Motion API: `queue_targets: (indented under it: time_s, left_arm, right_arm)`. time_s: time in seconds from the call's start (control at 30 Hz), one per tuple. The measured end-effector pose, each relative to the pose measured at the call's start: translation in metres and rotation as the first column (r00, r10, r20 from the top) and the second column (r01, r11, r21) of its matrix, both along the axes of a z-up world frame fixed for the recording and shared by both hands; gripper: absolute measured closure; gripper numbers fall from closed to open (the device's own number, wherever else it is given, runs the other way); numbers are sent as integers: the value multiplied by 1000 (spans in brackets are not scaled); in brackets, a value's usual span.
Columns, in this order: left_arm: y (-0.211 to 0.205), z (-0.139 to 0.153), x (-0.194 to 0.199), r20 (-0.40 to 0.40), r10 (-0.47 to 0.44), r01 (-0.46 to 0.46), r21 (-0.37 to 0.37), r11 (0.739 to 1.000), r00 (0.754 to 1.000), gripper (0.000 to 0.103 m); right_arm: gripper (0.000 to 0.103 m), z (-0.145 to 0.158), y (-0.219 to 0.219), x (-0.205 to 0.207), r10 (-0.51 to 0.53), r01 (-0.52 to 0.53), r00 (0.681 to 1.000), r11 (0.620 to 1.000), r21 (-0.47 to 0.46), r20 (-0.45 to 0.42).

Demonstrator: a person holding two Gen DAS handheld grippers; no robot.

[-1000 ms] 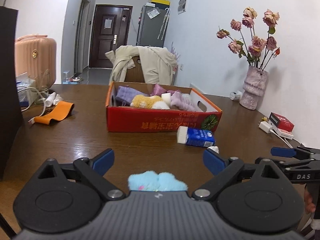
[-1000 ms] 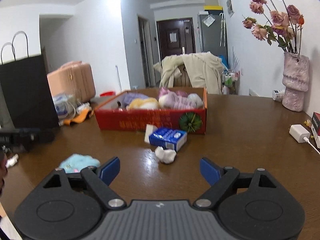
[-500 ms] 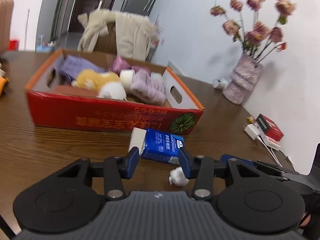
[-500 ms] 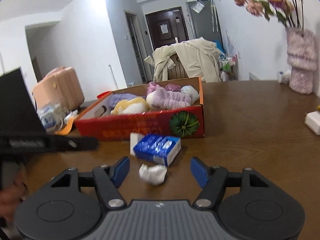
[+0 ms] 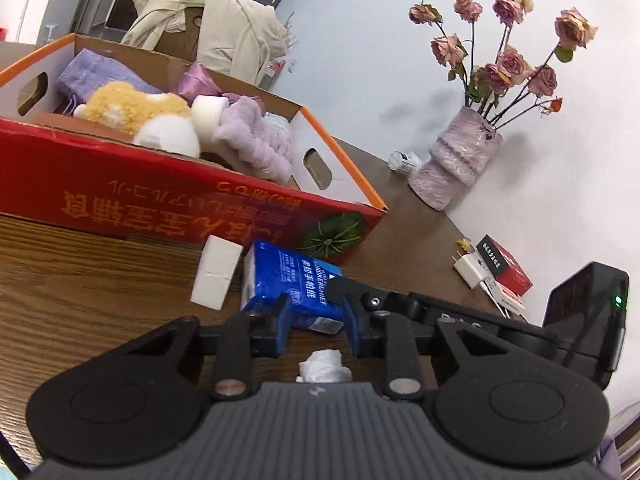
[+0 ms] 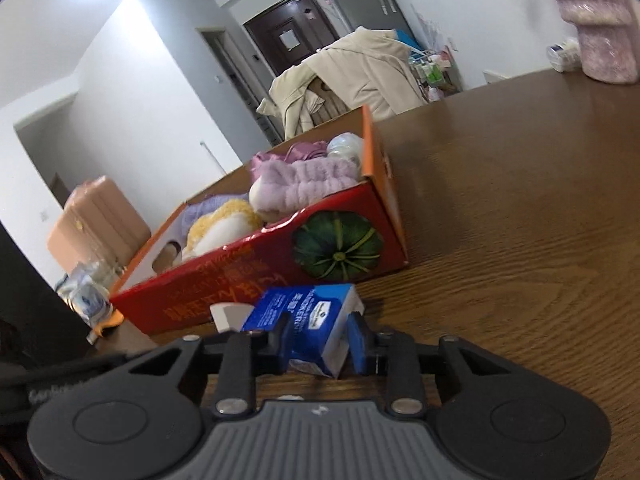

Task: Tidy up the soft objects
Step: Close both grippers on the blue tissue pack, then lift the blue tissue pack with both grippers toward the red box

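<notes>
A red cardboard box [image 5: 160, 196] [image 6: 248, 280] holds several plush things: purple, yellow, white. In front of it lie a blue tissue pack [image 5: 292, 276] [image 6: 304, 316], a white foam block [image 5: 216, 276] [image 6: 226, 314] and a crumpled white tissue [image 5: 324, 366]. My right gripper [image 6: 318, 340] is closing, its pads against the near end of the pack. One of its fingers [image 5: 340, 286] shows in the left wrist view. My left gripper [image 5: 316, 328] is closing too. The crumpled tissue lies between its fingers behind the tips, untouched.
A vase of dried roses [image 5: 456, 168] stands at the wall, with a white charger [image 5: 472, 272] and a red packet [image 5: 504, 264] nearby. A coat hangs on a chair [image 5: 224, 28] behind the box. A pink suitcase [image 6: 96, 224] and a black bag [image 6: 24, 300] are on the left.
Both grippers came forward and down toward the blue pack, rolled, and narrowed their jaws. The pale blue fluffy thing seen earlier is out of view.
</notes>
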State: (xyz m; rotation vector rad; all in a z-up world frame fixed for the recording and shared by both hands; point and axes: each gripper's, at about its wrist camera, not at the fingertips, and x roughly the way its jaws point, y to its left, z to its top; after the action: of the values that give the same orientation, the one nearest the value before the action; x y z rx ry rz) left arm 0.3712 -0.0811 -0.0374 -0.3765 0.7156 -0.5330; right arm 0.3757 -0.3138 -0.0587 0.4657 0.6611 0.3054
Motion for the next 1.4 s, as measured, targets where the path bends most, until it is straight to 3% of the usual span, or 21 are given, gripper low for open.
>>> queue_targets:
  time_s: [0.1,0.27,0.63,0.73,0.83,0.93,1.1,1.23,1.4]
  left_arm:
    - [1,2,-1,42,80,-81,36,996,996,68]
    - [-8,-7,14,-16,89,-88,64,994,996,68]
    - [5,-9,13,-87,125,-125,-3,992,988,88]
    - [4,11,-20,-79,109,-111,-17,994,991,88]
    - [13,32,-68,-20,92,-92,-26,995,996,88]
    - [25,40,-104,-11,65,-65,-24,998,998,87]
    - [30,25,-141,-66,37,-34,32,999,997,88]
    - [38,6,-151,-118,45,-41,33,999,992,87]
    - [40,8,-153,-76,56,-54,30,998,996,81]
  right_arm:
    - [75,-3,-4,1,-14,14,1000,1000,7,-8]
    - [72,-6,-6,5,-10,10,1000,1000,9,-10]
    - [72,-7,-4,5,5,-5,1000,1000,26,-18]
    - [78,3,-3,-6,-13,13,1000,1000,13,-5]
    - [79,36,8,-54,-22,29,993,998,-54,112]
    - [79,50,17,-100,-24,34,987,998,-60,158]
    - [79,47,27,-138,29,-23,994,998,-61,105]
    - [79,29,36,-155,39,-35,998,996,-80,45]
    - [81,9,35,-163,34,-34,999,997,-64,-9]
